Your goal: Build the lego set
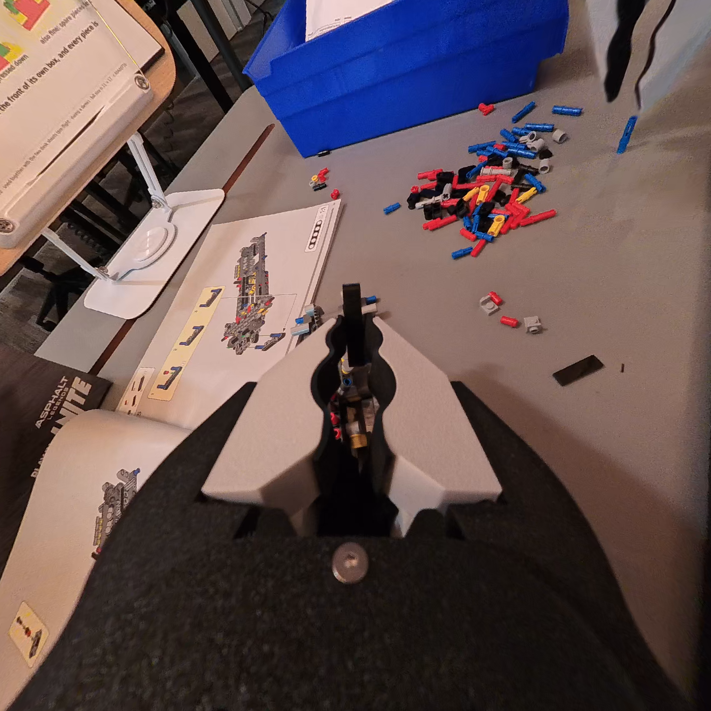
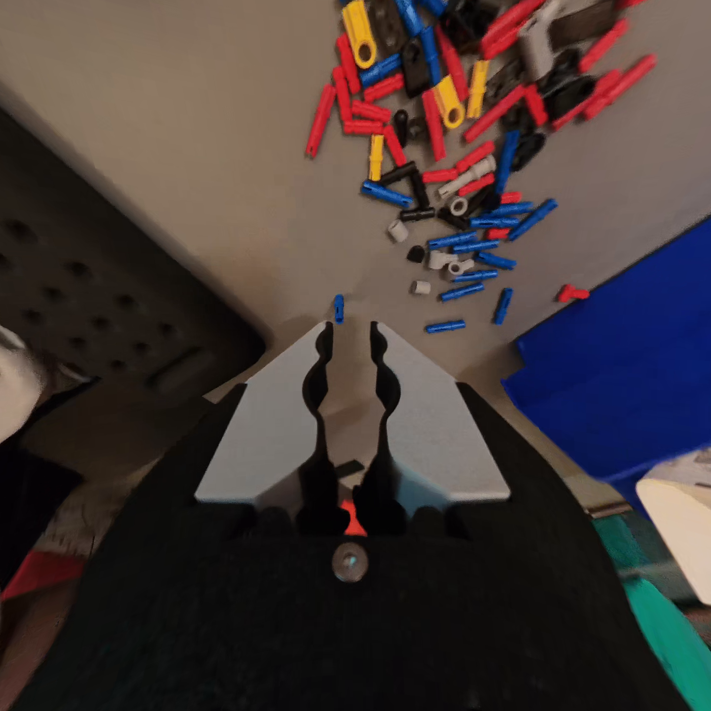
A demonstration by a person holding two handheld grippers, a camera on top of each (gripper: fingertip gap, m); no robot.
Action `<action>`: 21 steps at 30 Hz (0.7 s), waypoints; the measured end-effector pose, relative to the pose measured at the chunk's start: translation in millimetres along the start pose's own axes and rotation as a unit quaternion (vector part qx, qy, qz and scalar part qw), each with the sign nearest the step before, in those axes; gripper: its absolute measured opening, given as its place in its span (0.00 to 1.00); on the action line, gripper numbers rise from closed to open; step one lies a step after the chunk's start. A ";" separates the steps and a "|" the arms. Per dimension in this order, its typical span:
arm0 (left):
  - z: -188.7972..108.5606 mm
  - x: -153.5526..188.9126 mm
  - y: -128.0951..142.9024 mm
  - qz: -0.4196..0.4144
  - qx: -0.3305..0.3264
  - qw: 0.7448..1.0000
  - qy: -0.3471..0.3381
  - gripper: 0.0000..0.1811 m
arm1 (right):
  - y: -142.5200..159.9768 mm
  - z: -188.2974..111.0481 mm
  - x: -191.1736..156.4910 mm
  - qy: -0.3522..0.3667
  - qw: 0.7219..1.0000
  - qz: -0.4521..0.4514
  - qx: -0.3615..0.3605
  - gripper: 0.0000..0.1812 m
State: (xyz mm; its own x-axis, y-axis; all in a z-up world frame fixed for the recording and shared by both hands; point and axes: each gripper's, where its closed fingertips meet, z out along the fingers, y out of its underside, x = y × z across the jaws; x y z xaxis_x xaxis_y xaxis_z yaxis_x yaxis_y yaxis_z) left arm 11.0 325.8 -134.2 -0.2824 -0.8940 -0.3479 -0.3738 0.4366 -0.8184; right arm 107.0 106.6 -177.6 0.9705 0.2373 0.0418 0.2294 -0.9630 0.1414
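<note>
The left claw [image 1: 356,323] is squeezed tight on a half-built lego model [image 1: 356,408], with a black piece sticking out past its tips, above the grey table [image 1: 423,346]. The picture book of steps [image 1: 246,307] lies just to its left. The right claw [image 2: 349,325] has its fingers apart with nothing between them. A small blue peg [image 2: 338,307] sits just beside its tips. The pile of loose pieces [image 2: 461,134] lies farther off, near the blue bin [image 2: 615,365].
</note>
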 end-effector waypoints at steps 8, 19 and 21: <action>0.2 3.7 -1.1 0.005 0.000 1.000 0.004 0.03 | 4.8 2.6 -5.6 0.003 0.975 0.038 0.218 0.10; 5.0 9.1 4.9 0.012 -0.011 1.000 0.013 0.03 | -4.7 18.7 -4.6 0.010 0.964 0.052 0.262 0.09; 5.1 8.3 5.8 0.011 -0.012 1.000 0.013 0.03 | -4.9 20.2 -5.4 -0.003 0.965 0.054 0.257 0.08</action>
State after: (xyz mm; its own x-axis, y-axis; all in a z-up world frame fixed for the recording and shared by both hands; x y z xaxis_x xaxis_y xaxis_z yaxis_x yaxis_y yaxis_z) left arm 11.0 320.4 -144.2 -0.3129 -0.8812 -0.3543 -0.3878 0.4590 -0.7993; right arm 102.1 107.4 -198.5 0.9908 0.1330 0.0234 0.1321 -0.9185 -0.3727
